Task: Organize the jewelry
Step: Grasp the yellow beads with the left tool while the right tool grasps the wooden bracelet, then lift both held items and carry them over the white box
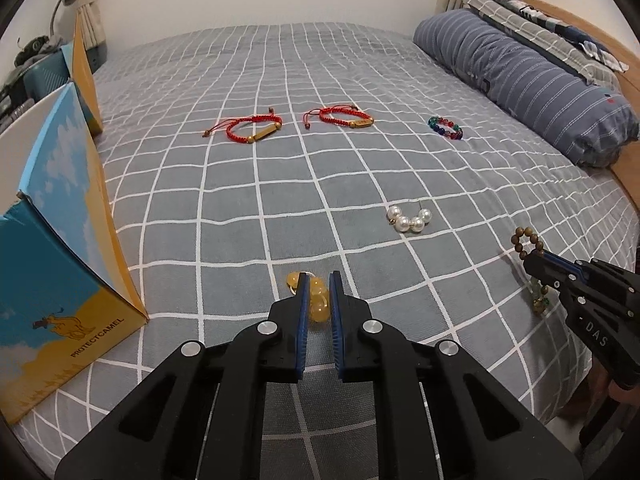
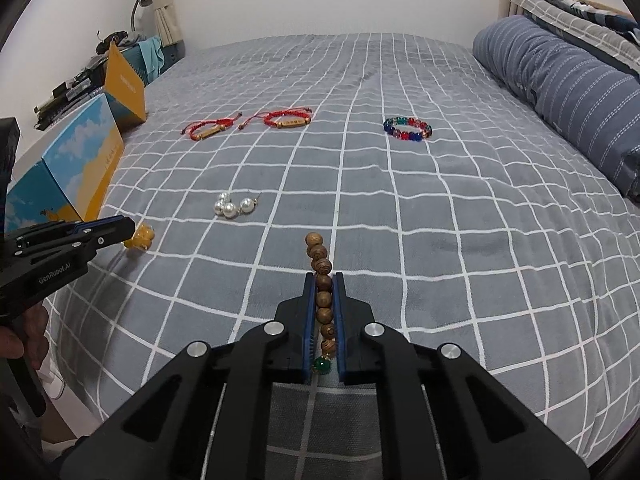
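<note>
On the grey checked bedspread [image 1: 248, 208], my left gripper [image 1: 319, 280] is shut on a yellow amber bead bracelet [image 1: 318, 300], which shows between its blue pads. My right gripper [image 2: 323, 280] is shut on a brown wooden bead bracelet [image 2: 322, 276]; the beads run in a line between the pads, with a green bead [image 2: 321, 365] at the near end. In the left wrist view the right gripper [image 1: 530, 260] sits at the right with the wooden beads [image 1: 524, 238] sticking out. In the right wrist view the left gripper [image 2: 130, 229] holds the yellow beads [image 2: 140, 236].
Two red cord bracelets [image 1: 254, 126] [image 1: 346, 117], a multicoloured bead bracelet [image 1: 446, 127] and a pearl piece [image 1: 408, 218] lie farther out on the bed. An open blue and yellow box [image 1: 60, 240] stands at the left edge. A striped pillow [image 1: 532, 80] lies at the right.
</note>
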Demonstrator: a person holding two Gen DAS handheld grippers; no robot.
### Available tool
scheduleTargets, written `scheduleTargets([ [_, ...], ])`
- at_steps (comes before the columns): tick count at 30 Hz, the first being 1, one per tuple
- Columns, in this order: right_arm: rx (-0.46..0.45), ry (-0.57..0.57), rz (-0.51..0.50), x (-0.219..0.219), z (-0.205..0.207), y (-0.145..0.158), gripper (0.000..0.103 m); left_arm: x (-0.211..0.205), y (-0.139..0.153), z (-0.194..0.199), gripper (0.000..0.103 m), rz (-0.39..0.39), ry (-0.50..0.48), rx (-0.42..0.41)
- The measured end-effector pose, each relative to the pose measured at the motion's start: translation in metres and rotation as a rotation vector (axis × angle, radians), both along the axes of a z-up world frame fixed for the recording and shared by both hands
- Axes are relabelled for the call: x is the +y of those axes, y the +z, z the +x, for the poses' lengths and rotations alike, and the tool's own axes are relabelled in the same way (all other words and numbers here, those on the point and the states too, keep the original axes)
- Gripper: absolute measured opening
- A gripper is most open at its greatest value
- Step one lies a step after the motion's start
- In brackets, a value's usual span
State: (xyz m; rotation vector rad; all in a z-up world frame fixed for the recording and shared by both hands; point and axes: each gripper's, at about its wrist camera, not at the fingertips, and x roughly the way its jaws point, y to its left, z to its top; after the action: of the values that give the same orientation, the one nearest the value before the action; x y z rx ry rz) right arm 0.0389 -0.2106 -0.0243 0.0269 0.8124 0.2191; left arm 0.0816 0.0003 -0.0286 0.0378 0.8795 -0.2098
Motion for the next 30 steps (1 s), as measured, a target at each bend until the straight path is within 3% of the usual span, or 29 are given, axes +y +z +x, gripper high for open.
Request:
scheduleTargets([
  [30,-0.056,0.016,0.026,0.003,0.021,0.045,0.007,0.009,0.045,0.011,0.010,-0.037,-0.004,-0.064],
])
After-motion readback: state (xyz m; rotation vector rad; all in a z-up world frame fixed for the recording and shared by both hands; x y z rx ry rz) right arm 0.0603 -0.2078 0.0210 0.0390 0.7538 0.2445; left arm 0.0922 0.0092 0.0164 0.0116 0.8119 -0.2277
